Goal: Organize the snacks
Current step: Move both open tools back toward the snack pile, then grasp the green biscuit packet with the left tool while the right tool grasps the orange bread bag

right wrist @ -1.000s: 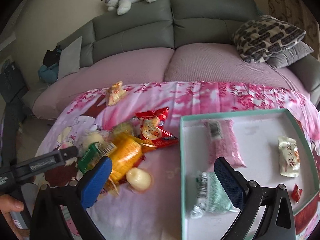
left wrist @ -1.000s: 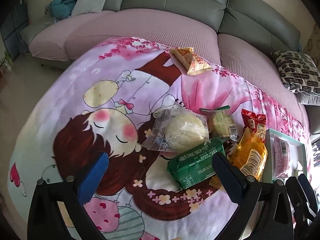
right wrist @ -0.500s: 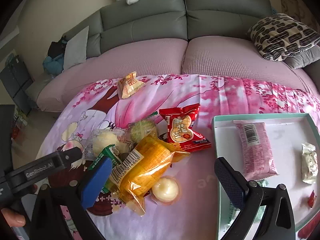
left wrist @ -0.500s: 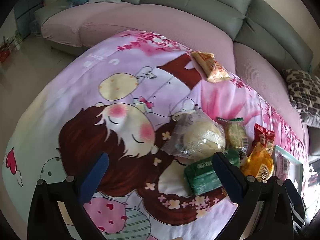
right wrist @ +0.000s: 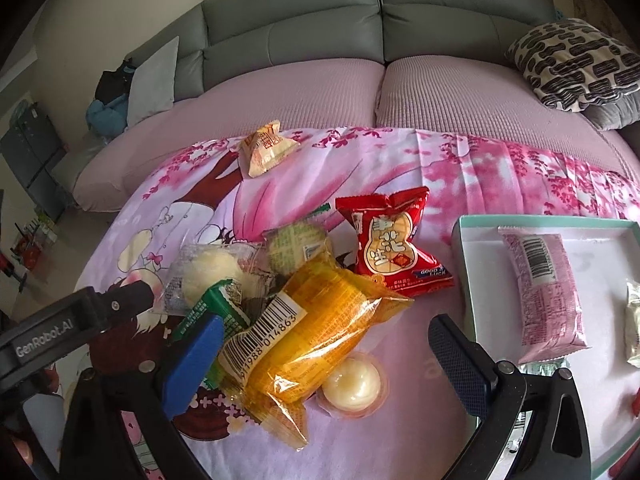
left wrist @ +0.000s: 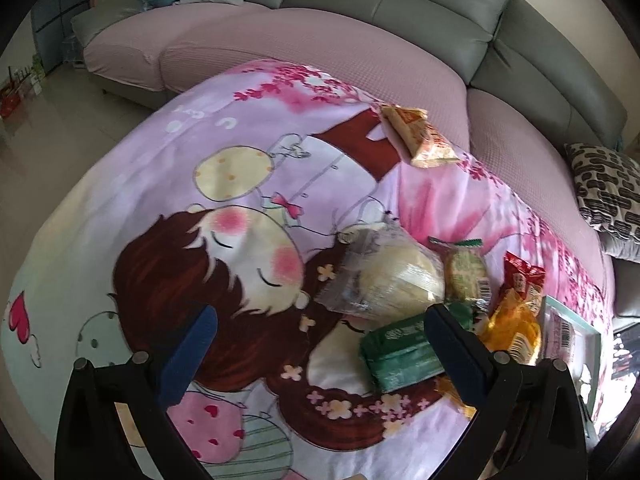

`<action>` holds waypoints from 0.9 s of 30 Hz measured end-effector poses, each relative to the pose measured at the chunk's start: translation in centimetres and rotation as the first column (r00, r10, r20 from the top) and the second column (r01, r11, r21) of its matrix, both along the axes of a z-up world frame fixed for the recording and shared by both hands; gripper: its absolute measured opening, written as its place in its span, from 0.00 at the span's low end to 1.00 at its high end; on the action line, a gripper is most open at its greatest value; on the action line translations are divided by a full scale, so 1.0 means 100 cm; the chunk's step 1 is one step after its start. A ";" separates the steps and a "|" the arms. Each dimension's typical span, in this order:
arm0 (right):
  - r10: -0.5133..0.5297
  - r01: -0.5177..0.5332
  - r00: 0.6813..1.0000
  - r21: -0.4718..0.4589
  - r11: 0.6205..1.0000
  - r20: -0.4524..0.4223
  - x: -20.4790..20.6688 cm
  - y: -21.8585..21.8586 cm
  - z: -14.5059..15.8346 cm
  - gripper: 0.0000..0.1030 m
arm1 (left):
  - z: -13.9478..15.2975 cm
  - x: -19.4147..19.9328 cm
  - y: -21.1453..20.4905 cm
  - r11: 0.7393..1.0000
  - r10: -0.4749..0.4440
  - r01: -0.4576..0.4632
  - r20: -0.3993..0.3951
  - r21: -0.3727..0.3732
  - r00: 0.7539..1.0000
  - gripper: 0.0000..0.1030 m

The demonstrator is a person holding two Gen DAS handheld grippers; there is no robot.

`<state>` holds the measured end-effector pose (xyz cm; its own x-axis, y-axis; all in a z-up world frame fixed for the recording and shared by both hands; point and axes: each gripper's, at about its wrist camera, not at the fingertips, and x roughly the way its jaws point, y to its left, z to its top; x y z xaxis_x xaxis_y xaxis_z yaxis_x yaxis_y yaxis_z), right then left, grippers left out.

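the surface under the cartoon-print pink cloth (right wrist: 304,184) is hidden, so whether it is a tabletop cannot be told. the teal tray (right wrist: 466,264) is cut off at the right edge of the right wrist view; inside it one pink packet (right wrist: 548,296) with a barcode shows whole, while a cream wrapper (right wrist: 633,324) and a green-silver packet (right wrist: 540,368) under the pink one's near end show only in part.

outside the tray seven snacks can be counted: an orange packet (right wrist: 320,332) with the barcode digits "91988 014863", a jelly cup (right wrist: 354,386) touching its near side, a green packet (right wrist: 212,312) partly hidden behind the left finger, a clear-wrapped pale bun (right wrist: 208,272), a green-printed round cake (right wrist: 298,246), a red bag (right wrist: 394,250) with chinese characters and "good luck", and a small orange-and-cream pouch (right wrist: 266,150) lying well apart, near the sofa (right wrist: 440,92).

the right tool (right wrist: 320,352) is spread wide and grasps nothing, hovering over the orange packet. the left tool (left wrist: 316,344) is likewise released and empty, near the green packet (left wrist: 404,354); its side reads "genrobot.ai" in the right wrist view.
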<state>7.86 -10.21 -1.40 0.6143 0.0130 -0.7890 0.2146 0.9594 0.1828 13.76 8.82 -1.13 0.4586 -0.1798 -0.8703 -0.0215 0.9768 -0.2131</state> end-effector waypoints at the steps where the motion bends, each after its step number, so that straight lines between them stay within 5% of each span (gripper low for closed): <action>1: -0.002 0.002 1.000 0.003 1.000 0.002 -0.001 0.000 0.000 1.00 | -0.001 0.000 -0.002 1.000 -0.009 0.009 -0.003 -0.015 1.000 1.00; 7: -0.001 0.000 1.000 0.034 0.999 0.011 -0.004 -0.002 -0.001 0.87 | -0.006 0.001 -0.014 0.995 -0.049 0.046 -0.031 -0.092 0.998 1.00; 14: 0.017 -0.020 0.999 0.080 0.997 0.036 -0.009 -0.002 0.002 0.64 | -0.012 0.001 -0.035 0.991 -0.099 0.094 -0.054 -0.098 0.994 1.00; 22: 0.028 -0.032 0.999 0.089 0.996 0.044 -0.012 -0.002 0.001 0.61 | -0.021 0.003 -0.041 0.987 -0.092 0.079 -0.090 -0.138 0.992 0.99; 27: 0.033 -0.036 0.999 0.080 0.996 0.042 -0.011 -0.001 0.001 0.60 | -0.024 0.004 -0.042 0.985 -0.087 0.070 -0.100 -0.161 0.991 0.80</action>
